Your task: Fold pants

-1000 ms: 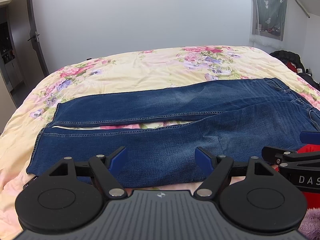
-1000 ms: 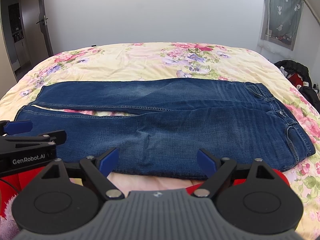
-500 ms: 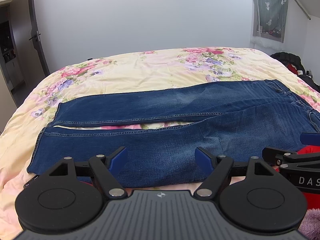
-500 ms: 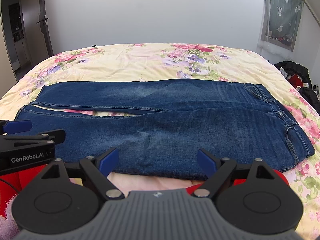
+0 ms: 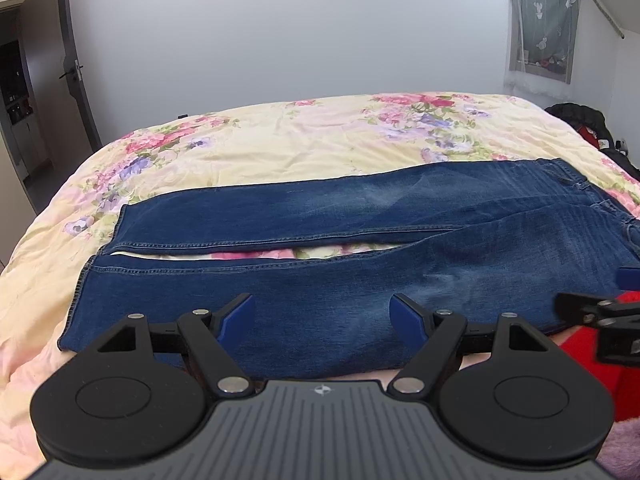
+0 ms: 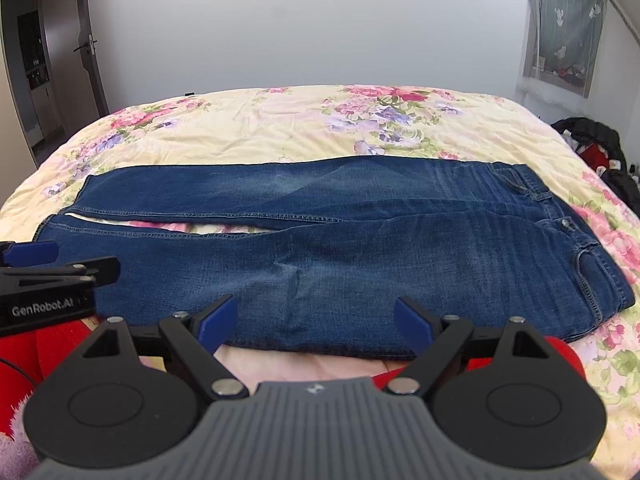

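The dark blue denim pants (image 6: 340, 248) are spread flat across the floral yellow bed (image 6: 280, 128), waistband rightward. Both the left gripper (image 5: 322, 316) and right gripper (image 6: 316, 316) are held released above the near edge. No fold is begun; that near edge must be grasped next.

Black left gripper (image 5: 323, 312) and right gripper (image 6: 316, 316), blue-padded jaws.
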Demonstrator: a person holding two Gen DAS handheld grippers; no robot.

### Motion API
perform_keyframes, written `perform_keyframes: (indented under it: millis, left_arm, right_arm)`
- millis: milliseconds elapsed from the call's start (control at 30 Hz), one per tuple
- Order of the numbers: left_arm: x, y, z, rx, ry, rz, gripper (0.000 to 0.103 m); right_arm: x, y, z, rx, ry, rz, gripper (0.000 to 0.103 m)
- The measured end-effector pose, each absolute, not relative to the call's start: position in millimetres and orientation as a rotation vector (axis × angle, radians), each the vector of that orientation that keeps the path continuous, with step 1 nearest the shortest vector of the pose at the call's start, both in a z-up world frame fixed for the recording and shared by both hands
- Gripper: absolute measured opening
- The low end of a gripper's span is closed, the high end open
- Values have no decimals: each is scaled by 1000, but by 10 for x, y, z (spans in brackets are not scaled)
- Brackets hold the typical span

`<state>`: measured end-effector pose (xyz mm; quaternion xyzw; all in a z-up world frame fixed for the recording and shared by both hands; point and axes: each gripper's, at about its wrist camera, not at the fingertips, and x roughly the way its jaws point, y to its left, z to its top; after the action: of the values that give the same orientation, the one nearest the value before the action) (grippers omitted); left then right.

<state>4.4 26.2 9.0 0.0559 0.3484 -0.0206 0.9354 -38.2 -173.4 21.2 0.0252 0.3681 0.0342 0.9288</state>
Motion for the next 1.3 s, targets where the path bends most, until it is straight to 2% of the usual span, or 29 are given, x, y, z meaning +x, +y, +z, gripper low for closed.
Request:
perform_keyframes:
  millis: [100, 233, 467, 500, 600, 667, 867, 1300]
  left_arm:
    - [216, 535, 60, 122, 724, 2, 84]
    - [431, 994, 31, 111, 721, 32, 81]
    - [813, 1917, -95, 50, 826, -4, 75]
    - [855, 2033, -132, 54, 844, 2, 74]
    - [940, 2318, -280, 81, 900, 6, 72]
    - [946, 2466, -382, 115, 939, -1, 72]
    - [887, 2603, -661, 270, 1080, -48, 72]
    - [881, 2433, -1019, 499, 1187, -109, 72]
  right_arm:
    - [-277, -1964, 121, 41, 731, 40, 82]
    - [-141, -2468, -19, 96, 673, 44, 82]
    - [277, -3458, -315, 158, 802, -96, 81]
    - [326, -3590, -358, 166, 813, -111, 80]
    - [441, -3982, -480, 232, 860, -174, 63]
    - [475, -4165, -548, 238, 889, -227, 62]
    - [444, -4404, -667, 251, 939, -294, 63]
    - [420, -4447, -766, 274, 970, -311, 66]
